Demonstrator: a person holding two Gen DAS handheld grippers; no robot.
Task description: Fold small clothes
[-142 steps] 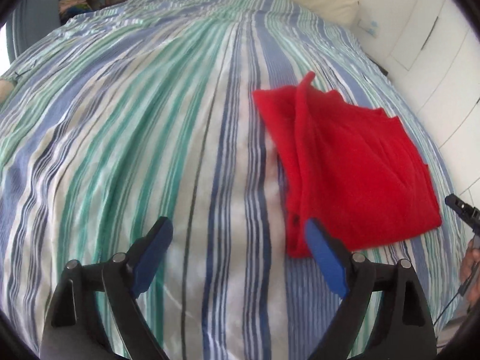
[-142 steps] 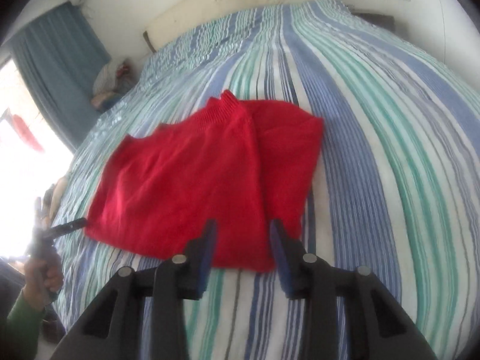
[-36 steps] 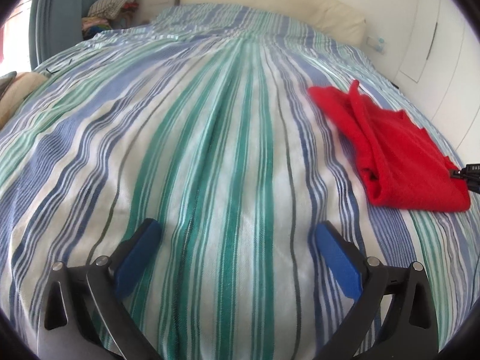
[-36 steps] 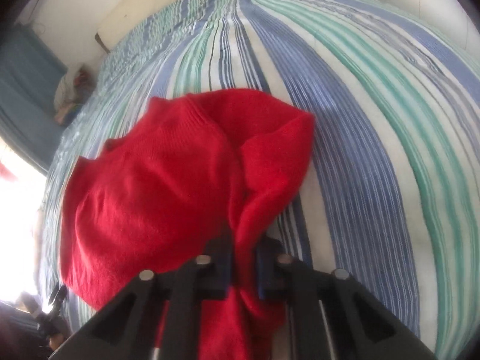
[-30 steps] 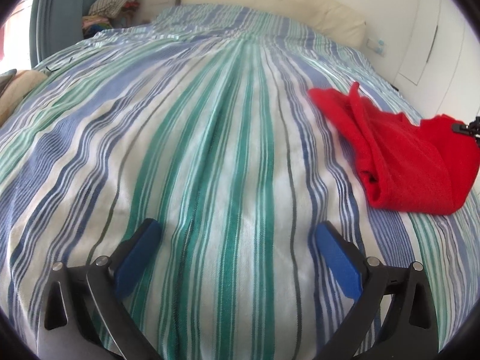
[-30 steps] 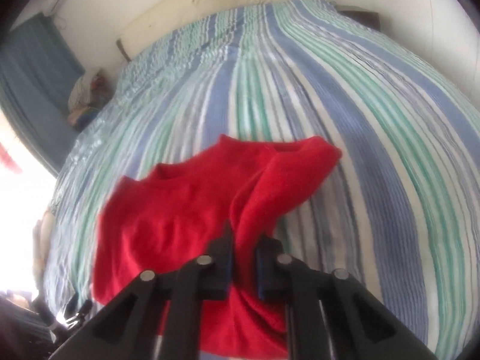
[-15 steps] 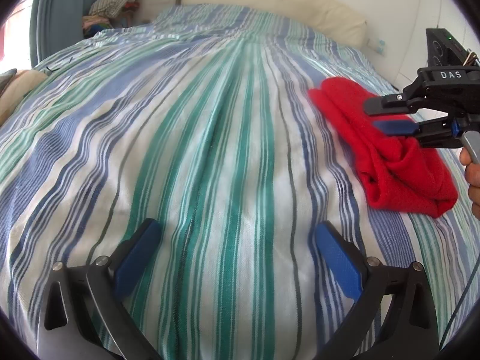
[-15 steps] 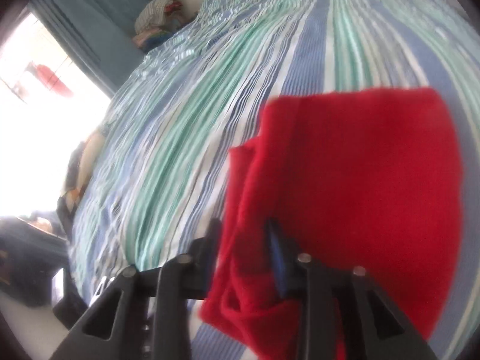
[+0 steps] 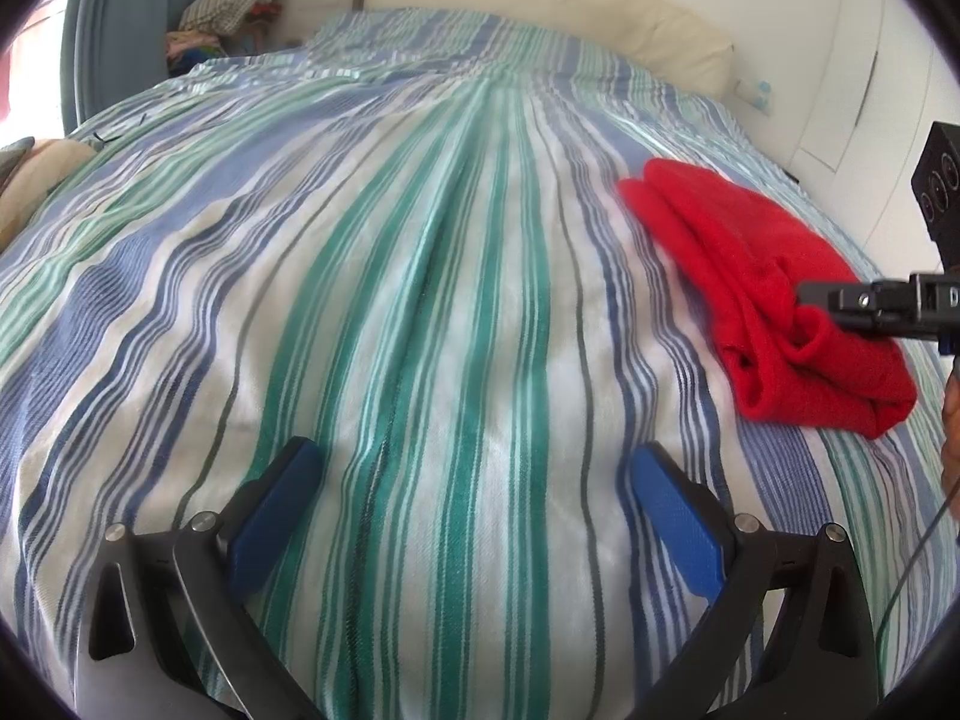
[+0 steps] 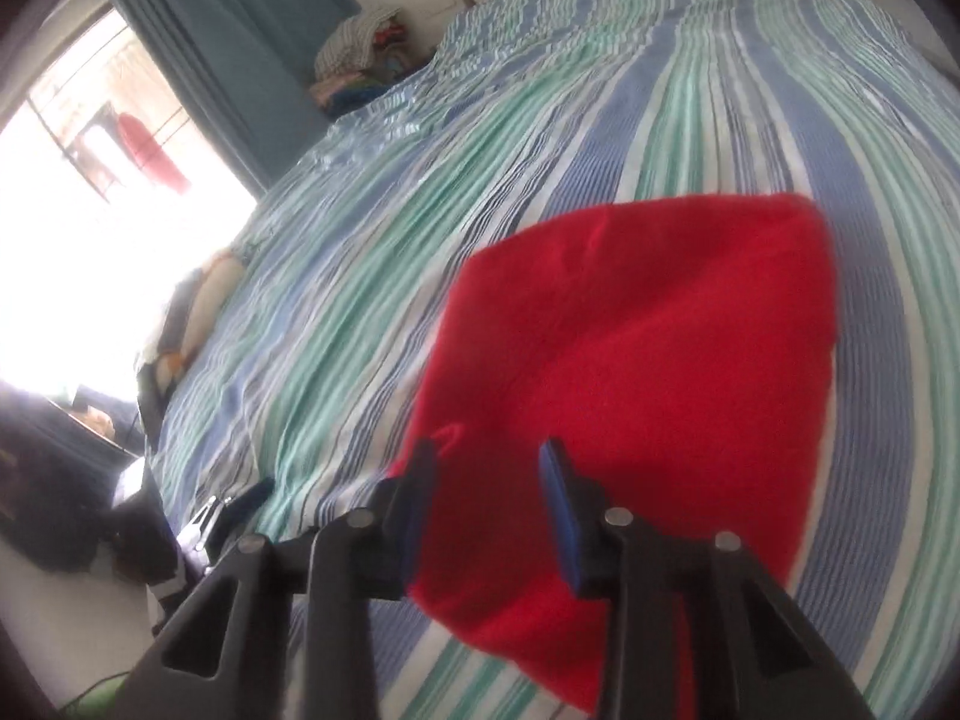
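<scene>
The red cloth [image 9: 774, 276] lies folded on the striped bed [image 9: 420, 276], long way running toward the headboard [image 9: 540, 12]. The right gripper [image 10: 486, 480] hangs over its near edge, jaws apart after just closing a little, pinching nothing. The left gripper [image 9: 474, 498] gapes wide, empty. Curtains [image 10: 240, 36] hang behind.

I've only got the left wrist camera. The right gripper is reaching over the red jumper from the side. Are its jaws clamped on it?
Observer: No. The right wrist view shows the right gripper open, with the red jumper under the gap and not pinched. The jaws have just been opening, then eased in slightly.
Operator: Is the top layer flat?
Observer: Mostly smooth, with one small raised wrinkle beside one finger.
Operator: Anything past the bed's far side?
Observer: A bright window with something red hanging outside.
</scene>
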